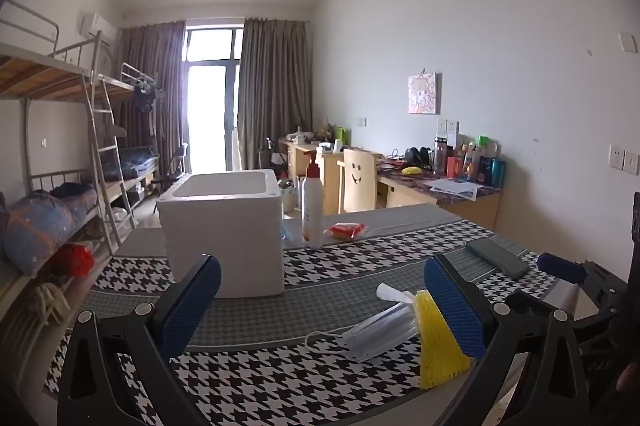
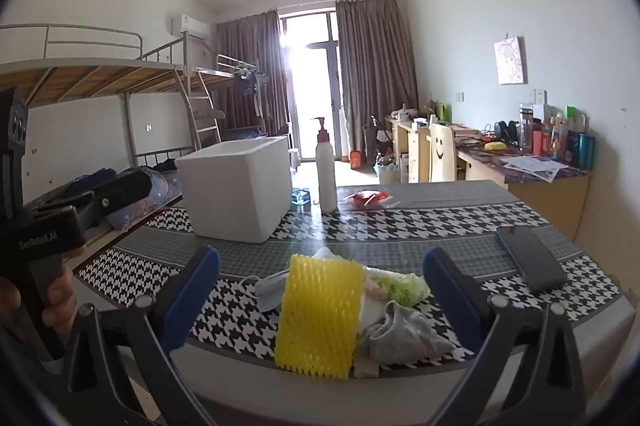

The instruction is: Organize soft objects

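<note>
Blue-padded fingers of the right gripper point(image 2: 322, 290) stand spread wide over the near edge of the table point(image 2: 440, 226), grasping nothing. Between them lies the pile to be sorted: a yellow foam net sleeve point(image 2: 318, 314), a grey cloth point(image 2: 400, 338), a printed wrapper point(image 2: 396, 286) and a face mask point(image 2: 270, 290), bunched together at that edge, apparently within easy reach of either tool.

To the left, the left gripper point(image 1: 322, 302) hangs equally wide and empty; in its view the mask and one end of the sleeve lie just inside its right finger.

A white foam box point(image 2: 236, 189) sits open-topped toward the far left corner, well apart from the pile, the likely destination for the soft items. Beside it stands a pump bottle point(image 2: 326, 173), with a red packet point(image 2: 366, 199) near the far edge and a dark phone point(image 2: 530, 258) toward the right edge.

A houndstooth-and-grey cloth covers the table. Beyond it, a dormitory room: metal bunk beds point(image 2: 120, 73) along the left wall, cluttered desks point(image 2: 540, 165) along the right, curtains flanking a bright balcony door point(image 2: 312, 85).
</note>
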